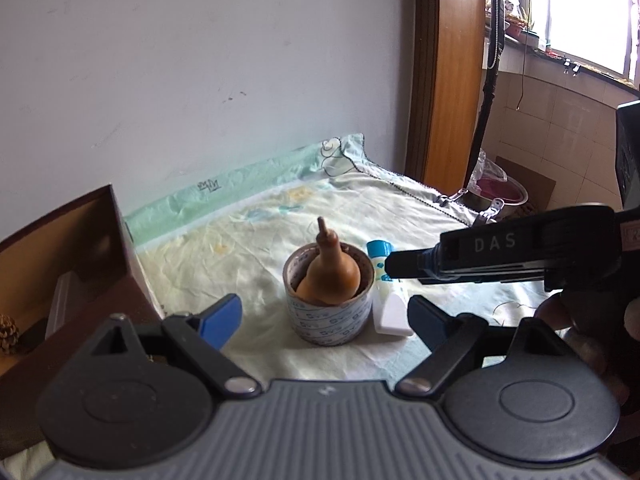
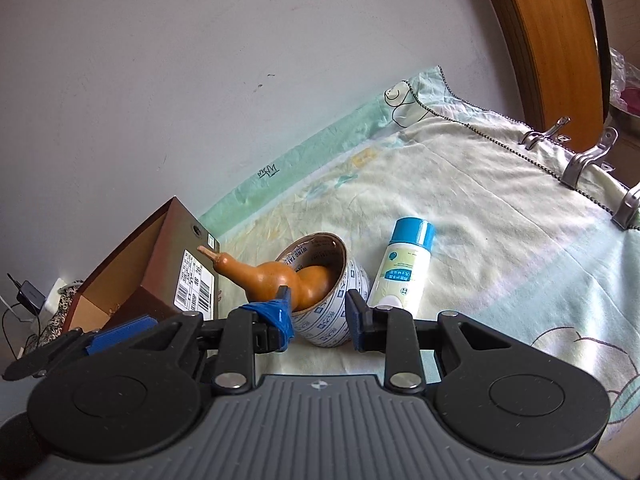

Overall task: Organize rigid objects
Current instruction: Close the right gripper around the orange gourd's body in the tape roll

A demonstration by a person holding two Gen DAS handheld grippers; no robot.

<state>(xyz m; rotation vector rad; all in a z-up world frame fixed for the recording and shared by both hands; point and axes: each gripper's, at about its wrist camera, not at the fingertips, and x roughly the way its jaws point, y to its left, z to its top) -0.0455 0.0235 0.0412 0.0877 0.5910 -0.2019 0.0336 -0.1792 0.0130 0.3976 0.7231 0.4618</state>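
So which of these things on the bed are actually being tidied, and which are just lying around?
Part of the job:
- gourd, sitting in the tape roll
- white bottle with blue cap, beside the roll
- brown cardboard box, open, probably where things go

Just lying about:
- printed bedsheet
- metal clips at the sheet's edge
- pine cone

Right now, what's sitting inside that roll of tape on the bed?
A brown gourd stands in the tape roll's hole, its neck and stem poking out above the rim. Its bottom is hidden by the roll's wall, so anything beneath it can't be seen.
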